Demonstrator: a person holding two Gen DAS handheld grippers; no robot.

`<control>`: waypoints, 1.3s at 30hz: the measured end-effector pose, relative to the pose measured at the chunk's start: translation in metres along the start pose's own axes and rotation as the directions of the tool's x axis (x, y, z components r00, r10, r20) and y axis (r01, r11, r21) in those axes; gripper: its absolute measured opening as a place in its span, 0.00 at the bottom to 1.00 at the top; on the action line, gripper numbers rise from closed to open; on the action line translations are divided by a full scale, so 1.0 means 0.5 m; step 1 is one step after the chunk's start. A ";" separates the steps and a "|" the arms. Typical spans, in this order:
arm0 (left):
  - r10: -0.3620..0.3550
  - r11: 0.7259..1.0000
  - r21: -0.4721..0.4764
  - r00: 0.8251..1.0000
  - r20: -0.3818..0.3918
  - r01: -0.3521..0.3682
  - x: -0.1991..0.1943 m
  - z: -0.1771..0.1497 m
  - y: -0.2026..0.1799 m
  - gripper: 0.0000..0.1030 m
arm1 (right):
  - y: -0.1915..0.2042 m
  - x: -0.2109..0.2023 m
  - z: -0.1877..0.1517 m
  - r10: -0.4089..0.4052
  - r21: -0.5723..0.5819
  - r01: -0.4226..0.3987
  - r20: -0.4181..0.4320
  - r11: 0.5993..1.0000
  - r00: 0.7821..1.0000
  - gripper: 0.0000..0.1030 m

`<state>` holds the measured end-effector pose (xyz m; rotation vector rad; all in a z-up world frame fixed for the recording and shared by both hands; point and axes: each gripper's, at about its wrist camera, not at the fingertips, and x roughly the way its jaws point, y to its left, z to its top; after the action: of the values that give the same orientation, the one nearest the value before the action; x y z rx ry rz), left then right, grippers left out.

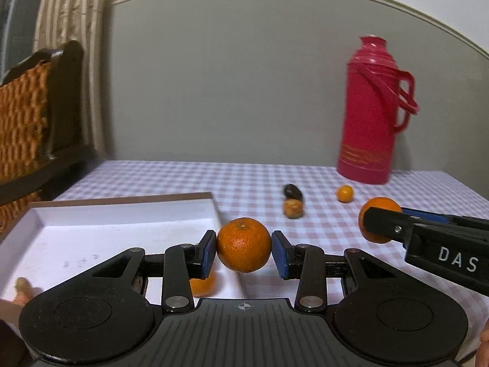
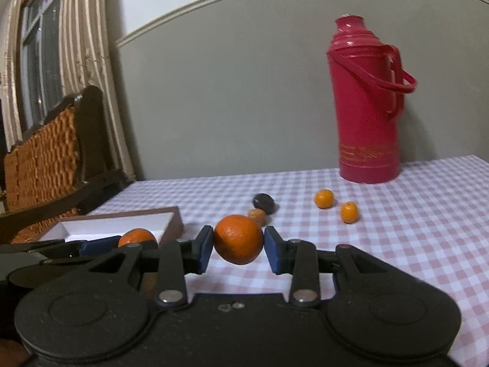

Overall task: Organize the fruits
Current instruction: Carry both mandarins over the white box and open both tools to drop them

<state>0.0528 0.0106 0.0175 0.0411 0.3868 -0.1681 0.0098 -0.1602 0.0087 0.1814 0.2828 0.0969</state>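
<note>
My left gripper (image 1: 243, 252) is shut on an orange (image 1: 244, 244), held just above the right edge of a white box (image 1: 91, 232). Another orange (image 1: 202, 286) lies in the box under my left finger, and a small brown fruit (image 1: 23, 284) sits at the box's near left. My right gripper (image 2: 238, 249) is shut on a second orange (image 2: 238, 238), above the checked tablecloth (image 2: 397, 244); it shows at the right of the left wrist view (image 1: 379, 218). Two small oranges (image 2: 324, 198) (image 2: 349, 212), a dark fruit (image 2: 263, 202) and a brownish fruit (image 2: 257, 215) lie on the cloth.
A tall red thermos (image 2: 366, 104) stands at the back right by the grey wall. A wicker chair (image 2: 45, 159) with a dark frame is at the table's left. The white box (image 2: 122, 226) sits at the table's left front.
</note>
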 end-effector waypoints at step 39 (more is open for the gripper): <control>0.357 0.920 -0.187 0.933 0.040 -0.344 -0.052 -0.032 0.288 0.39 | 0.199 0.102 -0.020 0.220 -0.045 -0.219 0.031 0.975 0.975 0.27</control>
<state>0.0479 0.1575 0.0135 -0.0712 0.3135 0.2202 0.0488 -0.0548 0.0047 0.1729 0.2244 0.3186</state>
